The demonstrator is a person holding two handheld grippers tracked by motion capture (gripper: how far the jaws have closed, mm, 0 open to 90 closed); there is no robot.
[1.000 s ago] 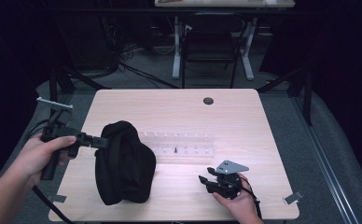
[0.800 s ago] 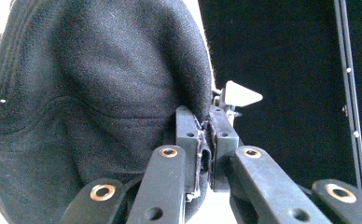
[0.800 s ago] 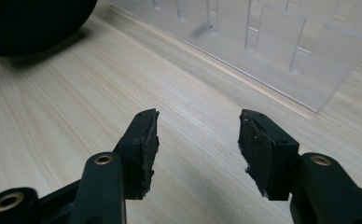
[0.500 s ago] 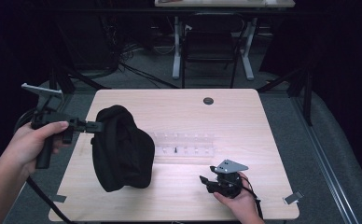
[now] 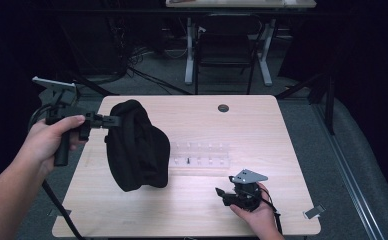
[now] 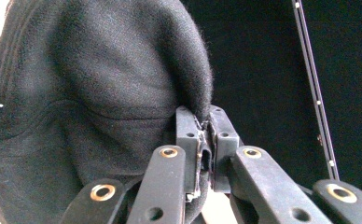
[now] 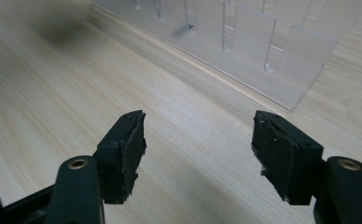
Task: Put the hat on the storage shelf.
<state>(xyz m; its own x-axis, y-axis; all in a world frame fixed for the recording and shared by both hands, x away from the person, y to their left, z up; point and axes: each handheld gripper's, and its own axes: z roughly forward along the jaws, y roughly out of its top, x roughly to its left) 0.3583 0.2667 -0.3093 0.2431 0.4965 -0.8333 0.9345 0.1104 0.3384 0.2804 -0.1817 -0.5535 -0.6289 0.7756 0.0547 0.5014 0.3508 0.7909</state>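
Note:
A black cloth bag (image 5: 136, 147) hangs in the air over the left half of the table, held by its upper edge. My left gripper (image 5: 113, 120) is shut on that edge; in the left gripper view the jaws pinch a fold of the dark fabric (image 6: 123, 88) and the left gripper (image 6: 205, 126) shows no gap. My right gripper (image 5: 221, 195) rests low at the table's front right, open, with nothing between its fingers. In the right gripper view the right gripper (image 7: 198, 140) faces bare wood just short of a clear plastic rack (image 7: 244, 42).
The clear slotted rack (image 5: 200, 154) lies in the middle of the wooden table (image 5: 262, 130), with a small dark piece in it. A round cable hole (image 5: 223, 108) sits near the far edge. Desk legs and a chair stand on the floor beyond the table.
My left gripper has lifted up and away from the table, raising the black bag off the wood so it now hangs. The right gripper stays in place.

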